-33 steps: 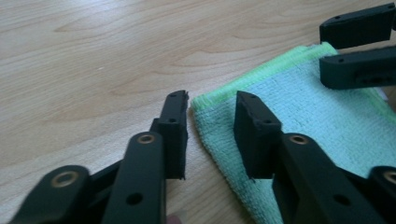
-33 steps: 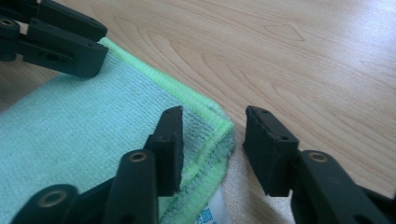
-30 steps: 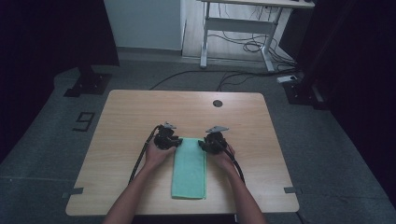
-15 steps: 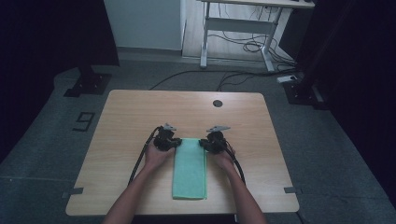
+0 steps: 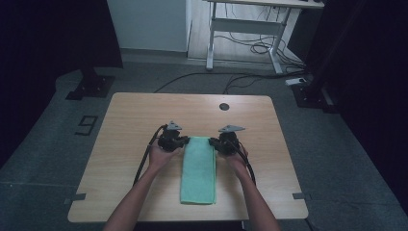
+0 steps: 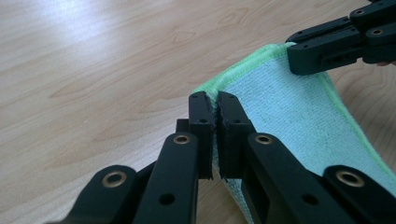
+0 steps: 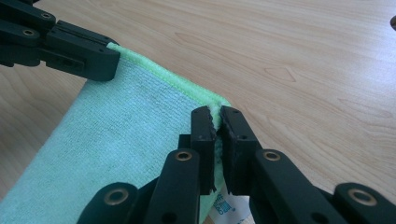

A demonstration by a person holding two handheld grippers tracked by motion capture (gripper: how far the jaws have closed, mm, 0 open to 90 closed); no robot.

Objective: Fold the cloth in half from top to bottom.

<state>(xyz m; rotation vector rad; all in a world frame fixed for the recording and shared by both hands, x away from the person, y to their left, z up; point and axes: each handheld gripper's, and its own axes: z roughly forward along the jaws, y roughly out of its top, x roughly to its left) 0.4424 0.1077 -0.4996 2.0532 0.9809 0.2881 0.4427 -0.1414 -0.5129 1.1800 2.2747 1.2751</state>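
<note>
Green microfibre towel (image 5: 198, 168) corners are now pinched: left gripper (image 6: 215, 105) and right gripper (image 7: 218, 116) have just clamped its far edge. Both corners have lifted off the wooden table (image 5: 144, 115), so folding can likely start.

Left claw (image 5: 182, 140) and right claw (image 5: 217, 143) are pinching tight, forearms entering from 6 o'clock, jaws having just been closing.

Cloth (image 5: 198, 171) on table (image 5: 125, 120), between grippers

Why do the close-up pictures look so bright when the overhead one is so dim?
High view: dark room, soft picture, only the table lit. Left gripper view: pale glare on the wood, towel weave sharp. Right gripper view: evenly bright, nearest black fingers slightly blurred.
</note>
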